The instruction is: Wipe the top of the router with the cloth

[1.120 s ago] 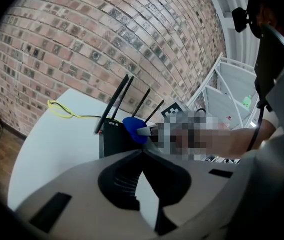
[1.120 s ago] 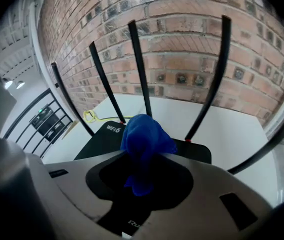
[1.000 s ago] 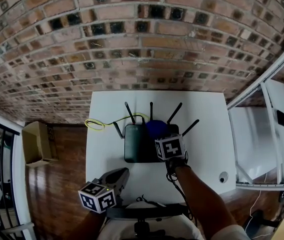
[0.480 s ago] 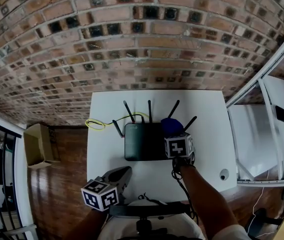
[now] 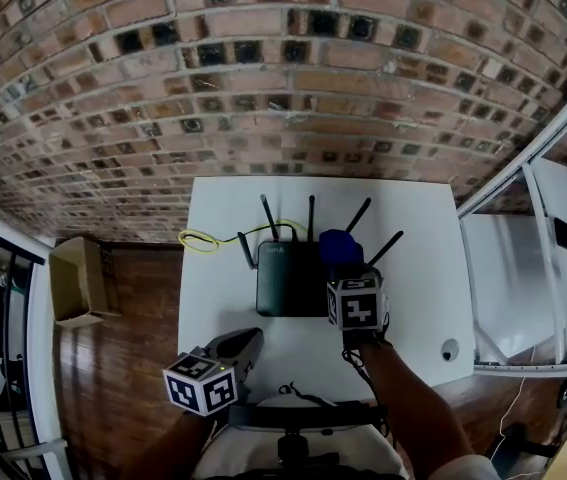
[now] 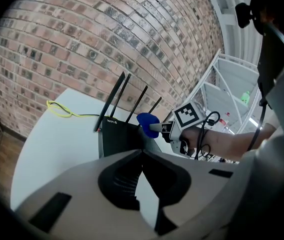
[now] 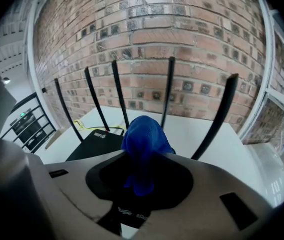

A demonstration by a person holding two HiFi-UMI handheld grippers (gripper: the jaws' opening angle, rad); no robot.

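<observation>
Head view gives us a white desk (image 5: 418,218) set against a brick wall (image 5: 263,88), with the black router (image 5: 288,280) lying flat near the desk's middle and its antennas (image 5: 310,213) standing up along its far edge. At the router's far right corner sits the blue cloth (image 5: 337,248), bunched into a lump between two of those antennas. The right gripper (image 5: 344,271) reaches in from the router's near right side, and in the right gripper view its fingers (image 7: 177,176) are closed tight on the cloth (image 7: 143,139), which bulges out ahead of them. We cannot tell whether the cloth presses on the router's top or hangs just above it. In that same view the router (image 7: 95,143) shows to the left of the cloth, its lid bare and dark.

The left gripper (image 5: 250,339) is held well apart from the router, on its near left side, at the desk's front edge. In the left gripper view its fingers (image 6: 114,166) meet at their tips with nothing between them, and they point toward the router (image 6: 117,136), the cloth (image 6: 146,123) and the right gripper (image 6: 163,129) beyond.

A yellow cable (image 5: 201,240) loops on the desk off the router's far left corner. Left of the router, down on the wooden floor (image 5: 123,368), stands a cardboard box (image 5: 75,286)
</observation>
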